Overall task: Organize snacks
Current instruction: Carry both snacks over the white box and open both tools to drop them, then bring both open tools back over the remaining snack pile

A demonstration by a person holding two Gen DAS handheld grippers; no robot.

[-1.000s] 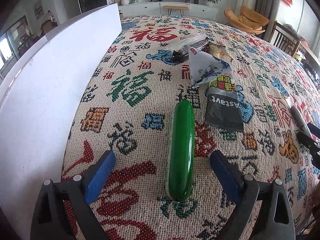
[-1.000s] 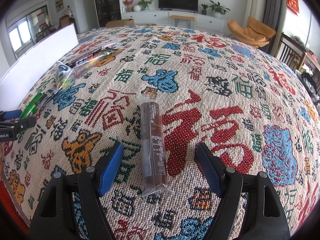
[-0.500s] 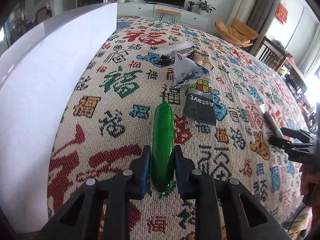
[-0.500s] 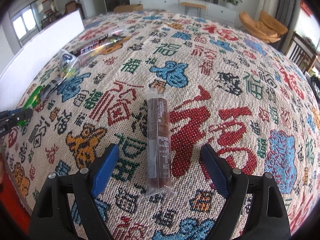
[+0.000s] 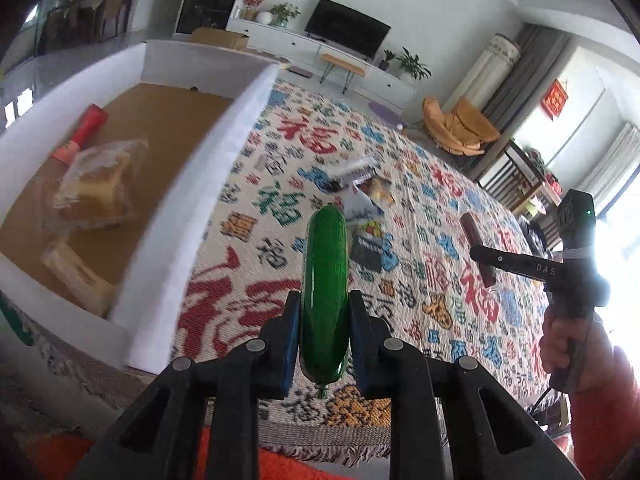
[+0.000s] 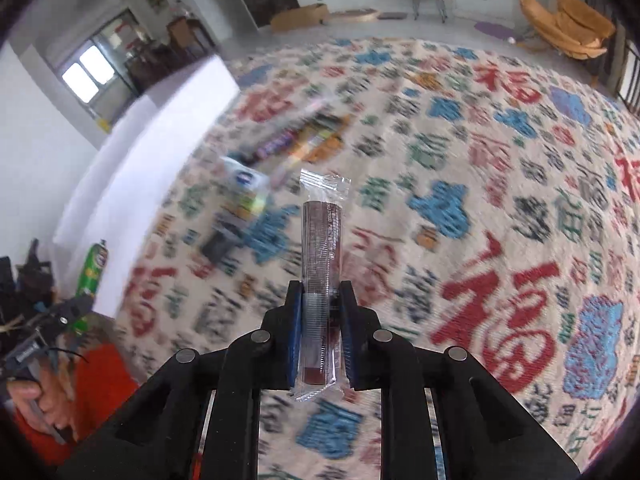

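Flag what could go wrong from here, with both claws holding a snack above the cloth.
1. The left claw grips the glossy green sausage near its tail, most of it cantilevered; it may pivot or slip.
2. The right claw pinches the brown stick low on its clear wrapper; the film could slide out.
3. The box has a tall white wall; a low carry could clip it.
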